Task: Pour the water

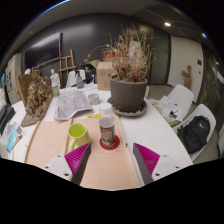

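Note:
A small bottle-like cup with a reddish band (107, 130) stands on a red round coaster (109, 143) on a light wooden board (70, 155), just ahead of my fingers. A yellow-green mug (77, 133) stands to its left on the same board. My gripper (112, 160) is open, its pink pads (79, 159) wide apart on either side, with nothing between them. The cup and coaster sit slightly beyond the fingertips, near the midline.
A large grey pot with dry plants (128, 92) stands behind the cup. Papers (72, 102) and a small white cup (94, 98) lie farther back on the white table (150, 128). A dried bouquet (37, 92) is at the left; white chairs (180, 100) at the right.

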`<state>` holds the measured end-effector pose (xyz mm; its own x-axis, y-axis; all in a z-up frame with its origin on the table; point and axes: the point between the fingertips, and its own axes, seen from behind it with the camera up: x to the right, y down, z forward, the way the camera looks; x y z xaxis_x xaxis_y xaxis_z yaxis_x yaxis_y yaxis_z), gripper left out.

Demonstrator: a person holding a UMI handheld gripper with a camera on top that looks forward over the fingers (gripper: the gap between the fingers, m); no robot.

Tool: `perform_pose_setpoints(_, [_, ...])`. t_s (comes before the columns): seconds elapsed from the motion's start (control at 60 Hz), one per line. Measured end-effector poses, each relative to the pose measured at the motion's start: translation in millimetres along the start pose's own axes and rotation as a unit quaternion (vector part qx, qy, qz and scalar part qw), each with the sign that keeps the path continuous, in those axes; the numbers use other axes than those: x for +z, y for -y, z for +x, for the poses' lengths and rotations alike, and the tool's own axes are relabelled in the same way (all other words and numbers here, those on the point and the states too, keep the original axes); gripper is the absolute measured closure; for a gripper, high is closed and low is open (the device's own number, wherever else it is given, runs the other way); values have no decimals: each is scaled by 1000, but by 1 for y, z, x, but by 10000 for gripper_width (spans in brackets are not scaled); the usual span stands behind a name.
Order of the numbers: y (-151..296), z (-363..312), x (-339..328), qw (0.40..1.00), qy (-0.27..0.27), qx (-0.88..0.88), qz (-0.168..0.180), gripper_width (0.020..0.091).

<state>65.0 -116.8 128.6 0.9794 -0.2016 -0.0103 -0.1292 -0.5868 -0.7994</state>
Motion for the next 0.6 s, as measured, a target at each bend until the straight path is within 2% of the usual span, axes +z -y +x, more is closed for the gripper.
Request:
perform_pose_setpoints(0.117, [-14, -12, -71, 1000, -16, -8, -12, 247])
perform_pose_setpoints(0.267, [-21, -46, -140, 999, -17, -40, 3, 243])
perform_pose_setpoints(0.5, [-34, -95, -186, 999, 11, -30, 7, 247])
perform_pose_setpoints(0.6, [-31, -90, -189, 998, -12, -51, 15, 246])
